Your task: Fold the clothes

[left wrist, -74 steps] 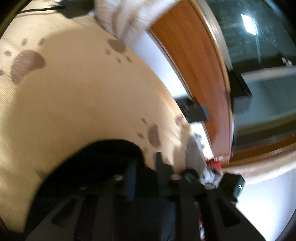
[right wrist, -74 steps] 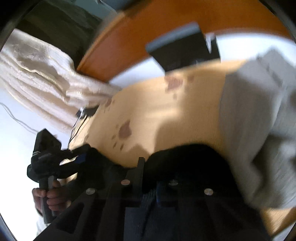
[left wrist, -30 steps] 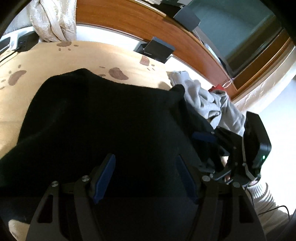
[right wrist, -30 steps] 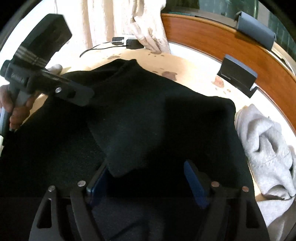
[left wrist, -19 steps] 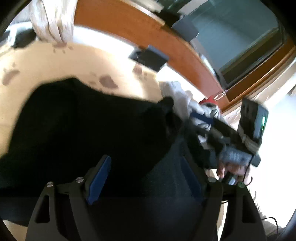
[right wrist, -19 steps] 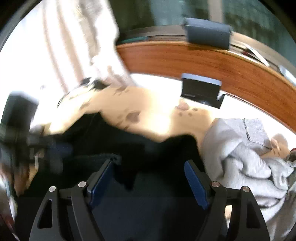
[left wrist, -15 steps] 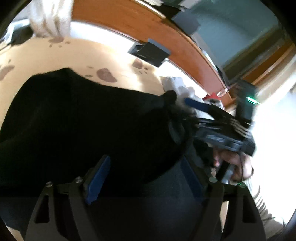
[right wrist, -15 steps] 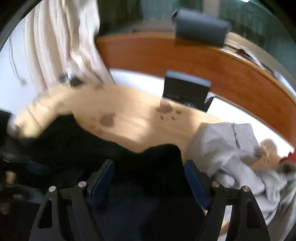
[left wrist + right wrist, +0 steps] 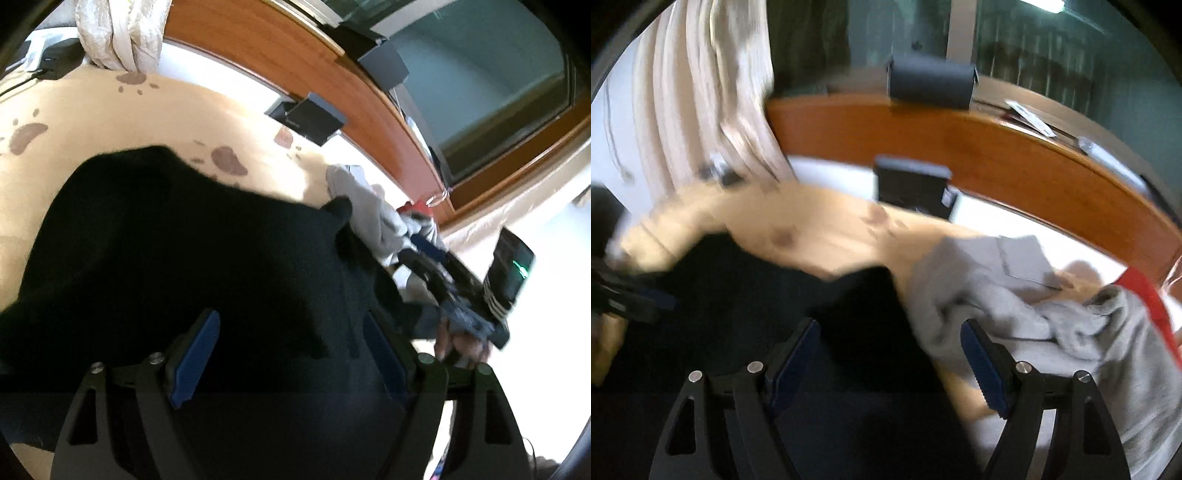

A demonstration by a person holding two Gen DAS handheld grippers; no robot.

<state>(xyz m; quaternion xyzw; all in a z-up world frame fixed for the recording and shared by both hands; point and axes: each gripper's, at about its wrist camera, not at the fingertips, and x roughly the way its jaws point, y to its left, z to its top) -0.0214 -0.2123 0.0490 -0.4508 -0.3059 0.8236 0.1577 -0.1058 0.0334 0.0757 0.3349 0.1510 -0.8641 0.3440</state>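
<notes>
A black sweater (image 9: 177,251) lies spread on the beige paw-print cover (image 9: 92,110), one corner reaching a crumpled grey garment (image 9: 373,218). My left gripper (image 9: 291,350) hovers open over the sweater, and its blue pads (image 9: 195,350) touch nothing. To the right, a hand (image 9: 461,343) holds my right gripper (image 9: 424,258) over the grey garment. In the right wrist view my right gripper (image 9: 890,363) is open and straddles the edge where the black sweater (image 9: 757,295) meets the grey garment (image 9: 1034,314). My left gripper (image 9: 642,299) is a blur at the left edge.
A wooden ledge (image 9: 997,155) curves along the back, with dark boxes (image 9: 912,184) on and below it. A pale curtain (image 9: 122,33) hangs at the back left beside a plug and cable (image 9: 48,62). Something red (image 9: 1145,291) lies behind the grey garment.
My right gripper has risen, rolled and swung right, from over the middle of the sweater to its edge by the grey garment. The left gripper has hardly moved, and its jaws stand slightly wider.
</notes>
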